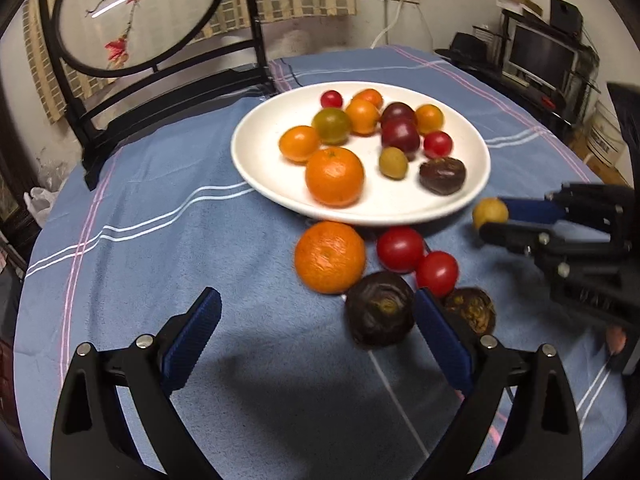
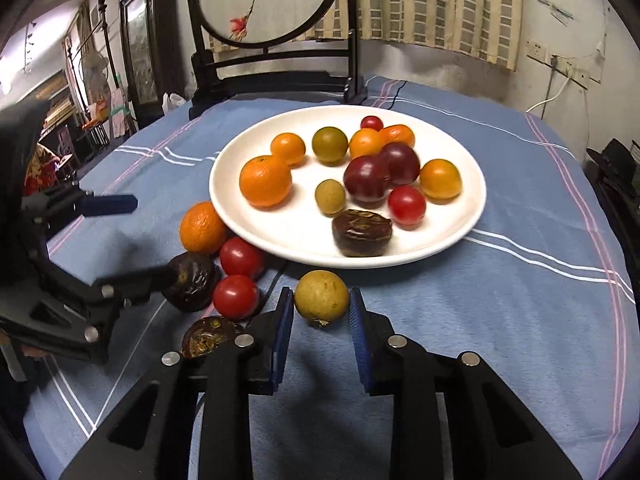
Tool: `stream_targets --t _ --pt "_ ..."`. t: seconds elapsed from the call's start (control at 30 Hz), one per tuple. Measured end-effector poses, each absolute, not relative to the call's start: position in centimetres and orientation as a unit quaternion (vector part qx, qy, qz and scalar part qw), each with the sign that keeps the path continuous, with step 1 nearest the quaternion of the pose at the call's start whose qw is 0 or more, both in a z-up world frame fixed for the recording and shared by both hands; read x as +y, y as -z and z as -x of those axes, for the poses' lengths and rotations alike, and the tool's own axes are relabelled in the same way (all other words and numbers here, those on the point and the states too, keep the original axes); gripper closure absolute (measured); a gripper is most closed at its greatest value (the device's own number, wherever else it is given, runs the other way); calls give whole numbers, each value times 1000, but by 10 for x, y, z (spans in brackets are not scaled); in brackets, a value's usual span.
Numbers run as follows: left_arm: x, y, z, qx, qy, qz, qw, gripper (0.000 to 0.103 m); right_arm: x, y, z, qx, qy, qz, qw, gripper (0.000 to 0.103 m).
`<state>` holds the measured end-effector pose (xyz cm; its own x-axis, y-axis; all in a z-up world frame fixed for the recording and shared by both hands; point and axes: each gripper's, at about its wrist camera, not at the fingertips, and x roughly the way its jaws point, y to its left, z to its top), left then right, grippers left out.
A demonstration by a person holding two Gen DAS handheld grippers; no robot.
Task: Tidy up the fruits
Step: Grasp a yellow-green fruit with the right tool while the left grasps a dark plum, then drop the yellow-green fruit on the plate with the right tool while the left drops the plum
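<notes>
The left hand-held gripper (image 1: 316, 312) has its two fingers spread wide apart, with nothing between them. Its blue pads (image 1: 192, 336) face each other across a big gap. It hangs low over the near edge of the surface and points toward the middle. From the right wrist camera it (image 2: 148, 236) comes in from the left side, tilted so one finger is above the other. The right hand-held gripper (image 2: 322, 312) also sits low by the near edge. Its fingers are much closer together, one on each side of a small round yellow fruit (image 2: 322, 295). The pads look very near it, but I cannot tell if they are squeezing.
</notes>
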<state>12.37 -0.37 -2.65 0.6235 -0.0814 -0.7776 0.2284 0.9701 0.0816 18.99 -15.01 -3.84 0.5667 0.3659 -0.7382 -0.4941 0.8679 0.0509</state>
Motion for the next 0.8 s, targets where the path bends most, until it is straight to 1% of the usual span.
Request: stream_targets --t 0.27,0.3,0.33,0.4,0.57,0.6,0.63,0.67,0.7,0.8 --pt "-19 36 -120 431 104 -122 888 9 -149 40 -188 399 -241 93 880 74" --pt "-19 39 -121 435 106 -119 886 13 -148 40 -187 400 -241 94 879 74" --pt "-19 42 -123 441 109 -116 883 22 -148 40 -187 399 -242 95 879 74" --pt "-18 49 -127 454 118 -106 877 29 -147 39 -187 397 -241 95 880 74" --pt "-22 55 -130 452 119 -94 879 35 -145 39 -186 395 -245 97 880 74" --pt "-22 55 -130 450 126 -89 879 41 -144 39 -186 396 -246 99 879 74" --pt "-23 55 -130 452 137 -81 878 51 -143 39 -185 395 -247 100 879 74" --pt "-22 54 -130 455 143 -74 876 54 -143 39 -185 395 -248 101 879 74" --pt "-22 54 -131 456 148 -71 875 60 -144 39 -184 393 -249 100 879 74" --pt "-21 49 -129 454 153 -62 876 60 -146 35 -182 387 -249 94 883 74"
